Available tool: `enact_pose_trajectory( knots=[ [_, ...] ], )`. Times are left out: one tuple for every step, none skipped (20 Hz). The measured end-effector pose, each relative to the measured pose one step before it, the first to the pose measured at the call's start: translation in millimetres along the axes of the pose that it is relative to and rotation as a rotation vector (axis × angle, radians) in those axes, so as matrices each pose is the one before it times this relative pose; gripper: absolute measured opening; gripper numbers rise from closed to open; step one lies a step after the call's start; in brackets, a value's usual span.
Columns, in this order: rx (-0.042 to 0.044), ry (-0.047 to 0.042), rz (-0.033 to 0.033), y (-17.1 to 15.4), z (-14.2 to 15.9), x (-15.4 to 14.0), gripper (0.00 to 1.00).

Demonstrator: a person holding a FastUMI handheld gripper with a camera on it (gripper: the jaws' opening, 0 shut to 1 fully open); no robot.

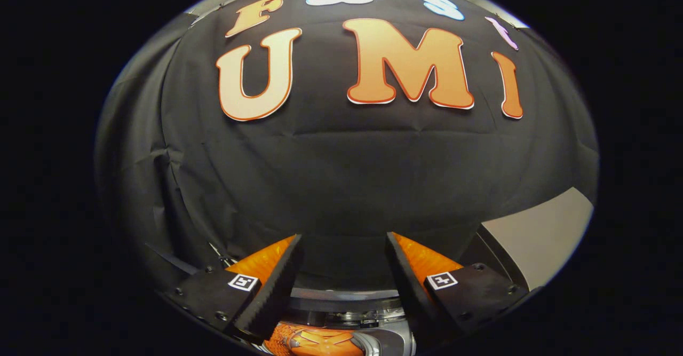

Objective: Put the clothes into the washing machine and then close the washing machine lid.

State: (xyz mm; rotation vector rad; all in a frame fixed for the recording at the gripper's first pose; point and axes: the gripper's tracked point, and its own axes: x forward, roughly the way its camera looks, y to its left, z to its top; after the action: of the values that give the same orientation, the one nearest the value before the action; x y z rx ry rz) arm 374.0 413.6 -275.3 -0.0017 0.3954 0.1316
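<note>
Gripper (pixel 344 260) spread wide, nothing held btwn the 2 fingers. Orange clothes (pixel 315 341) seen low btwn the fingers, just by the washing machine (pixel 347 297) rim; whether inside can't be told. Lid closing judged still left.

We see the washing machine (pixel 341 294), its grey round rim just under the tongs (pixel 344 237), whose fingers stand apart, with orange clothes (pixel 315 342) lying inside it.

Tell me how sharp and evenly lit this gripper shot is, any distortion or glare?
Gripper view: strong fisheye bulge bends the black cloth wall; light is even and dim, no glare; the open gripper is sharp, nothing between its fingers; the orange cloth below them is cut off and slightly soft.
</note>
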Motion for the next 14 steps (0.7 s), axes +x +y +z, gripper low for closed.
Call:
enact_pose_trajectory(
  knots=[
    [-0.00134, -0.00367, 0.00041, -0.02, -1.26, -6.33, 0.99],
    [0.00077, -0.00146, 0.00127, 0.20, -3.68, -6.50, 0.99],
    [-0.00238, -0.00231, 0.00124, 1.00, -1.72, -4.25, 0.99],
    [0.00000, -0.00203, -0.00092, 0.01, -2.34, -3.86, 0.99],
    [-0.00170, -0.00030, -0.00194, -0.87, -3.23, -5.23, 0.99],
    [0.00005, 0.00029, -0.00259, 0.25, -2.10, -4.50, 0.99],
    [-0.00065, -0.00009, -0.00042, 1.12, -2.44, -3.04, 0.99],
    [-0.00124, -0.00269, 0.00072, -0.46, -3.06, -5.45, 0.99],
    [-0.00053, -0.00220, -0.00119, 0.58, -4.14, -5.61, 0.99],
    [0.00109, -0.00772, -0.00209, 0.09, -2.95, -7.25, 0.99],
    [-0.00118, -0.00410, -0.00099, 0.84, -4.06, -6.14, 0.99],
    [-0.00219, -0.00318, -0.00037, 0.57, -5.58, -6.16, 0.98],
    [-0.00394, 0.00137, 0.00248, -0.75, -5.98, -12.52, 0.98],
    [-0.00104, 0.00604, 0.00375, 2.00, -6.21, -3.32, 0.98]
  ],
)
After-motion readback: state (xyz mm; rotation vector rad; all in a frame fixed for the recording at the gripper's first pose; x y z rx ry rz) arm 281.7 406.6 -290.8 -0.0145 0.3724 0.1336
